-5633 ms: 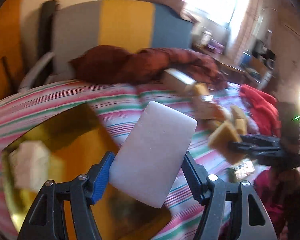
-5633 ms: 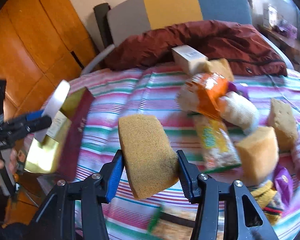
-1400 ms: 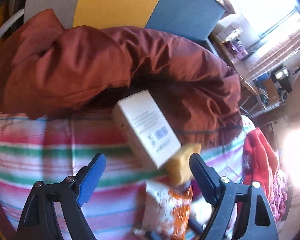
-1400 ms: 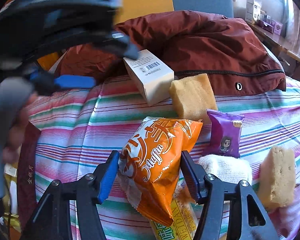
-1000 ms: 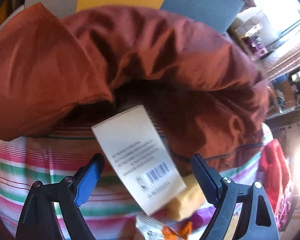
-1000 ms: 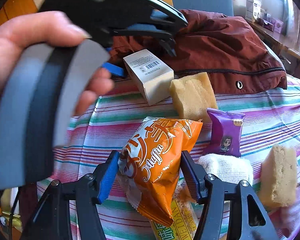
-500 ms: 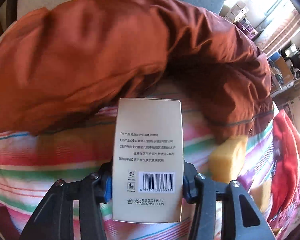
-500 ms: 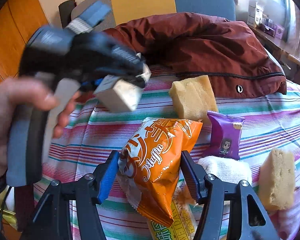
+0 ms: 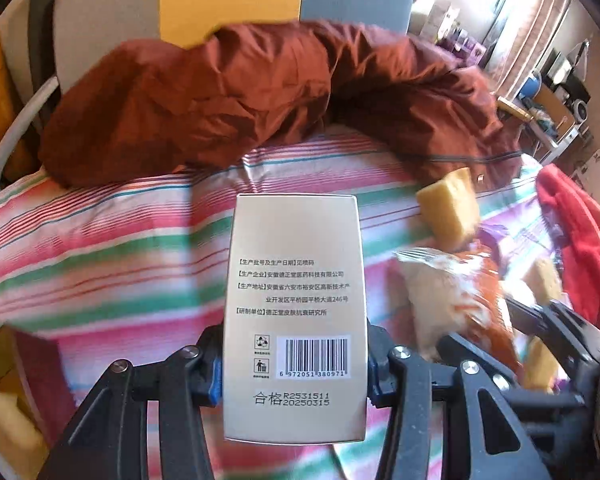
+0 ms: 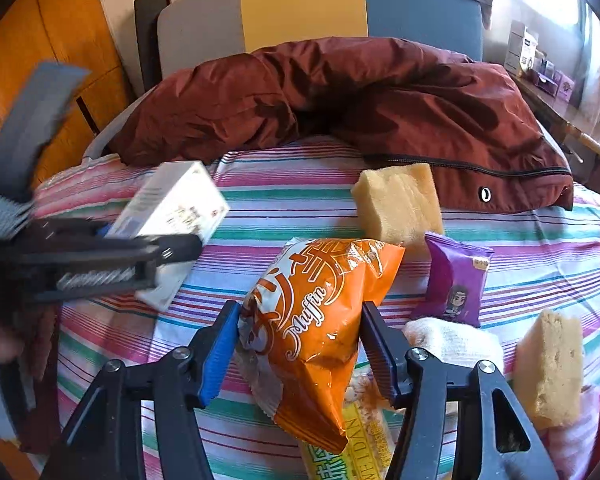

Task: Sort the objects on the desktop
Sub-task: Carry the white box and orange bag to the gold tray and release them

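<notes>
While the left hand-held gripper (image 9: pixel 295 364) clamped the beige carton (image 9: pixel 296 312) above the striped cloth (image 9: pixel 100 248), the right hand-held gripper (image 10: pixel 296 350) was closing on the orange snack bag (image 10: pixel 316 328), just beside a yellow sponge (image 10: pixel 400 204) and purple packet (image 10: pixel 456 280).

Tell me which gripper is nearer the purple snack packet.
Right. The right gripper, closing on the orange muffin bag, sits just beside the purple snack packet; the left gripper holds the box farther away.

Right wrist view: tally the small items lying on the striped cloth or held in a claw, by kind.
Sponges: 2
Snack packets: 3 (orange packet, purple packet, yellow-green packet)
Box: 1
White cloth: 1
Total: 7
</notes>
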{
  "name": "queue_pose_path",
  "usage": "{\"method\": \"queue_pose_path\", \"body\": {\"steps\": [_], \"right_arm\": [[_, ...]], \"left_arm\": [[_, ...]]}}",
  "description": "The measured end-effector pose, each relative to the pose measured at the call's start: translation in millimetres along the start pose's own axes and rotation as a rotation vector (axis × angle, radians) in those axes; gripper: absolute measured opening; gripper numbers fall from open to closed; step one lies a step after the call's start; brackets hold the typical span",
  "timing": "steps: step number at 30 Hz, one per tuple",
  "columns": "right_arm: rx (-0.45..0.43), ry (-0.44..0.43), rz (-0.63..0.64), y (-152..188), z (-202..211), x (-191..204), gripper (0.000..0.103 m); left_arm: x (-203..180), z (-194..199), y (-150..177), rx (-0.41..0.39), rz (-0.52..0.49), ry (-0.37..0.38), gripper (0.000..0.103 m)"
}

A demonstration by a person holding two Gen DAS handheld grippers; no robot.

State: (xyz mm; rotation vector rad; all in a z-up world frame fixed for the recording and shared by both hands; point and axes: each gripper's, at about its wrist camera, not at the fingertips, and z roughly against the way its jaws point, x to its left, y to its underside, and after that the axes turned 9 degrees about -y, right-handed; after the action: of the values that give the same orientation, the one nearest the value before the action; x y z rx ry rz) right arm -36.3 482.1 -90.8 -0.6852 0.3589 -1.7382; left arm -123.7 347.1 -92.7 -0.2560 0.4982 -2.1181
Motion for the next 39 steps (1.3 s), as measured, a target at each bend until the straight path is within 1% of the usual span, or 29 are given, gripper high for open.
{"method": "queue_pose_path", "body": {"steps": [1, 2, 3, 6, 9, 14, 16, 18, 23, 29, 33, 35, 36, 38, 39], "right_arm": [[-0.001, -0.008, 0.002, 0.3, 0.5, 1.7, 0.060], [-0.002, -0.015, 0.004, 0.2, 0.2, 4.1, 0.059], [-0.005, -0.026, 0.009, 0.0, 1.7, 7.1, 0.058], [-0.019, -0.054, 0.031, -0.9, 4.3, 18.6, 0.056], [-0.030, -0.076, 0.063, 0.4, 10.1, 32.5, 0.055], [-0.035, -0.130, 0.099, 3.9, 18.3, 55.5, 0.054], [-0.043, -0.148, 0.111, 4.5, 22.8, 63.7, 0.054], [-0.051, -0.168, 0.118, 5.5, 27.5, 71.7, 0.054], [-0.060, -0.219, 0.148, 11.0, 40.4, 100.8, 0.054], [-0.058, -0.311, 0.206, 25.0, 53.0, 152.8, 0.054], [-0.056, -0.374, 0.236, 29.8, 55.6, 191.1, 0.054], [-0.055, -0.409, 0.237, 28.1, 53.8, 210.7, 0.054], [-0.052, -0.432, 0.235, 25.8, 51.2, 222.7, 0.054], [-0.048, -0.481, 0.223, 20.6, 44.6, 246.9, 0.054], [-0.048, -0.511, 0.203, 17.3, 39.7, 260.3, 0.056]], "left_arm": [[4.3, 11.3, 5.8, -0.018, 0.012, 0.002, 0.050], [4.8, 17.5, -5.9, -0.028, 0.018, 0.003, 0.050], [8.2, 22.9, -7.0, -0.037, 0.026, 0.007, 0.050], [19.6, 41.5, 0.3, -0.058, 0.053, 0.012, 0.050], [39.6, 63.1, 19.2, -0.085, 0.090, 0.011, 0.050], [69.6, 105.3, 54.2, -0.143, 0.129, -0.019, 0.050], [84.4, 120.0, 71.8, -0.172, 0.144, -0.053, 0.050], [99.8, 130.4, 87.1, -0.184, 0.164, -0.082, 0.050], [157.5, 154.5, 134.1, -0.188, 0.272, -0.156, 0.050], [220.8, 170.9, 190.5, -0.154, 0.404, -0.261, 0.050], [244.9, 172.3, 213.3, -0.144, 0.447, -0.313, 0.051], [255.4, 169.0, 220.5, -0.128, 0.463, -0.314, 0.051], [259.1, 167.1, 222.8, -0.122, 0.467, -0.312, 0.055], [265.7, 162.7, 230.0, -0.109, 0.483, -0.338, 0.061], [268.2, 161.3, 233.2, -0.105, 0.494, -0.332, 0.064]]}}
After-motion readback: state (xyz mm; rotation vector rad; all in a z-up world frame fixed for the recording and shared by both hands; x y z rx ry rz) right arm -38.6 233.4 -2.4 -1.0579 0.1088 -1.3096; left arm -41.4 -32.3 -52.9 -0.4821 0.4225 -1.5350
